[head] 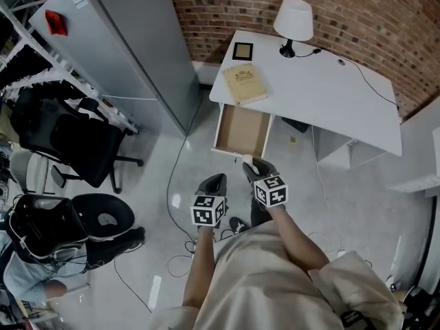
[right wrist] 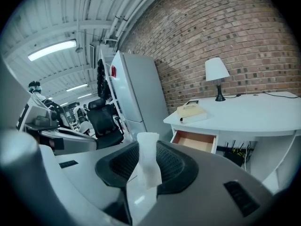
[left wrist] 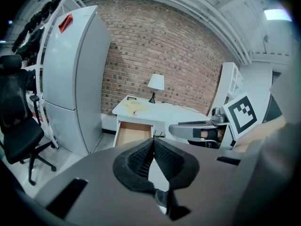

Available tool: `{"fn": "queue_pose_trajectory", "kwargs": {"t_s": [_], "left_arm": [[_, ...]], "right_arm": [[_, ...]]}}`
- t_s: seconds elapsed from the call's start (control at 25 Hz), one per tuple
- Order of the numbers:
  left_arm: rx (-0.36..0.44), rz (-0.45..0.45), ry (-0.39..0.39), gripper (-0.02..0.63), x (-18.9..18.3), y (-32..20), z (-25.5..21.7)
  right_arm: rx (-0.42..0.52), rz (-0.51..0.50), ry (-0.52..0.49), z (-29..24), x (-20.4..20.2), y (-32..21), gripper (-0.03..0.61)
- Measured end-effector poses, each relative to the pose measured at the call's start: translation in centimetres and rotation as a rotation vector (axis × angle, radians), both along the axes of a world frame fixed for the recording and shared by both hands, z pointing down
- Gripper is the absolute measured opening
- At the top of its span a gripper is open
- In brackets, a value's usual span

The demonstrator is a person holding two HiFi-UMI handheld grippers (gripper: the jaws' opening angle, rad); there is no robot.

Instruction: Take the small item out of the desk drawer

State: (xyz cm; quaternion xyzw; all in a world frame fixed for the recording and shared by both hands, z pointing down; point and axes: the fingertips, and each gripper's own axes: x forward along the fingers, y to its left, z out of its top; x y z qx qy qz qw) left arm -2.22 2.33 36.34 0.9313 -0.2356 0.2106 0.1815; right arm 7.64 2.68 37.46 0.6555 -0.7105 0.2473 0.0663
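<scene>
A brick wall [head: 357,19] backs a grey floor and a tall grey fridge [head: 130,40]. A white counter [head: 323,95] carries a book [head: 245,84] and a lamp [head: 293,23]. Its drawer [head: 242,130] stands open. Just short of the drawer, the right gripper [right wrist: 149,147] is clamped on a small white item [right wrist: 146,159], clear of the drawer. The left gripper [left wrist: 153,142] beside it is clenched and empty.

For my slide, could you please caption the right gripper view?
Right gripper clamps a small white item; the open desk drawer stands behind.
</scene>
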Motion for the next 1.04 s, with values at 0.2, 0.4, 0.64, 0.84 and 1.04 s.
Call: {"fn": "queue_pose_trajectory", "kwargs": {"t_s": [0.2, 0.4, 0.64, 0.84, 1.04], "left_arm": [[0.000, -0.002, 0.000, 0.015, -0.09, 0.17, -0.03], [0.007, -0.009, 0.003, 0.016, -0.19, 0.31, -0.10], [0.010, -0.012, 0.009, 0.017, -0.24, 0.33, -0.02], [0.011, -0.014, 0.009, 0.016, -0.30, 0.18, -0.05], [0.008, -0.013, 0.012, 0.017, -0.46, 0.07, 0.19]], "right_arm": [[0.013, 0.002, 0.006, -0.34, 0.12, 0.08, 0.138], [0.009, 0.019, 0.010, -0.13, 0.44, 0.51, 0.138], [0.008, 0.012, 0.016, 0.02, 0.16, 0.49, 0.138], [0.011, 0.008, 0.023, -0.04, -0.01, 0.25, 0.138], [0.016, 0.019, 0.019, 0.15, 0.14, 0.06, 0.138]]}}
